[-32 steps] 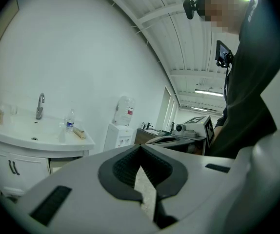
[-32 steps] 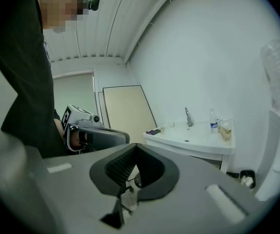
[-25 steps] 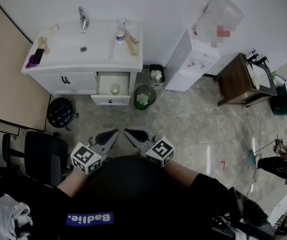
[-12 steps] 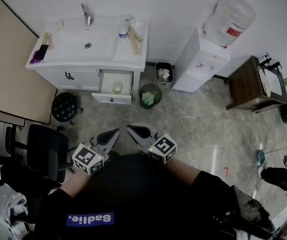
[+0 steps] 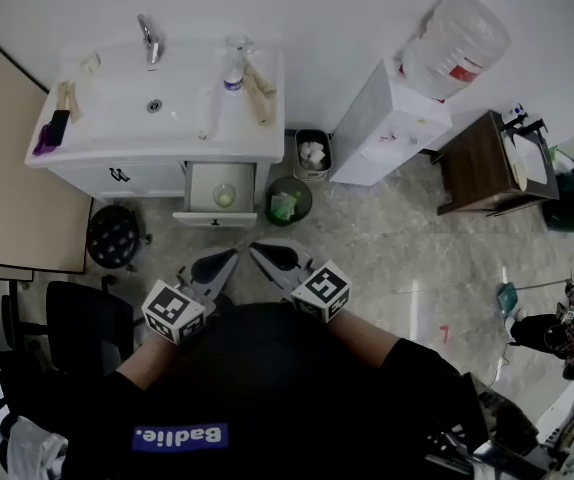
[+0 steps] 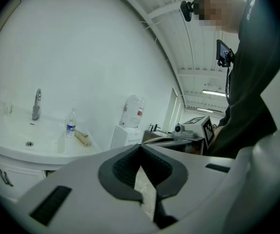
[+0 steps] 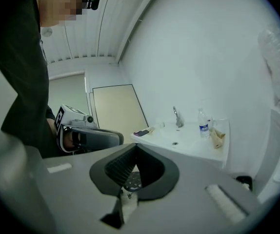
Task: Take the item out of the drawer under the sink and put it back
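Note:
The white sink cabinet (image 5: 117, 173) stands at the upper left of the head view. Its right drawer (image 5: 214, 218) is pulled open, and a small pale round item (image 5: 224, 196) sits inside. My left gripper (image 5: 229, 257) and right gripper (image 5: 254, 250) hover side by side over the floor, short of the drawer, tips pointing toward it. Both are shut with nothing between the jaws. The left gripper view shows the shut left gripper (image 6: 140, 146) with the sink top (image 6: 42, 147) beyond it. In the right gripper view the right gripper (image 7: 135, 146) is shut too, with the sink (image 7: 189, 143) ahead.
A green bin (image 5: 288, 200) and a small waste bin (image 5: 312, 152) stand right of the drawer, then a water dispenser (image 5: 387, 118) and a wooden table (image 5: 482, 163). A black stool (image 5: 114, 236) and a chair (image 5: 87, 318) are on the left. A bottle (image 5: 233, 68) stands on the sink top.
The cabinet and open drawer now lie nearer to the grippers and further left in the head view. Both grippers advanced together toward the drawer and stayed shut.

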Demonstrator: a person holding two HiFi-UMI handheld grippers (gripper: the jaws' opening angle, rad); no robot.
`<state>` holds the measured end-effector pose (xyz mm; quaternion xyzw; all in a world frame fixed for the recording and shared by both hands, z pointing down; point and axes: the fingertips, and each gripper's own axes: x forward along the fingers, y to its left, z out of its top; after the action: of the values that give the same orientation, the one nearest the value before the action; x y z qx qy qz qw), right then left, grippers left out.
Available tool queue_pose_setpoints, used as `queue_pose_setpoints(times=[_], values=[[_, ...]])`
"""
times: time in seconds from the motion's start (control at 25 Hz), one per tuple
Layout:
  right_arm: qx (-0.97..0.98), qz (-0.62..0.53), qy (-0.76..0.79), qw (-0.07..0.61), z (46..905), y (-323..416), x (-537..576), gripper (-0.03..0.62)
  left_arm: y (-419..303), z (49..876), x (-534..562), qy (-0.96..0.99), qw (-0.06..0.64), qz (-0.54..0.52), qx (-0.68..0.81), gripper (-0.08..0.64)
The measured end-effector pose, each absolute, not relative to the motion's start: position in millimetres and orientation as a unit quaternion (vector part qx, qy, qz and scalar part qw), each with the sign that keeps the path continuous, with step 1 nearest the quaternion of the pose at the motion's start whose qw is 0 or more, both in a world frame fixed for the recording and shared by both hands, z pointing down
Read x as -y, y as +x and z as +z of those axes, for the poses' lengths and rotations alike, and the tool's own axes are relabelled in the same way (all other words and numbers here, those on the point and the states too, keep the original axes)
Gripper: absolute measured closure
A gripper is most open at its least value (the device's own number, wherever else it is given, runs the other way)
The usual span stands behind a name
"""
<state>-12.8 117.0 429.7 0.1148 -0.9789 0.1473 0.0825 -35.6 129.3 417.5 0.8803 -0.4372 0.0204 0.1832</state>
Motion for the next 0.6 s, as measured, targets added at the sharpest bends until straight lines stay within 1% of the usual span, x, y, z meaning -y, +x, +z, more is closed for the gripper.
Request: queue_pose_setpoints(times=[0.36,0.48,0.6], values=[[0.965,0.172,0.176,0.085,436.5,-86.7,-41.9,0.591,-117.1,421.1,-50.8,0.894,0.189,0.019,0.405,0.568],[0.965,0.169,0.176,0.093,439.9,-97.7,-30.1,0.591,-125.9,426.7,-32.0,0.894,0.194,0.025,0.402,0.568],[0.968,0.162,0.167,0.097,439.0,-90.7,-18.1,0.591,-117.9,426.8,-19.4,0.894,0.193,0.026,0.404,0.568]])
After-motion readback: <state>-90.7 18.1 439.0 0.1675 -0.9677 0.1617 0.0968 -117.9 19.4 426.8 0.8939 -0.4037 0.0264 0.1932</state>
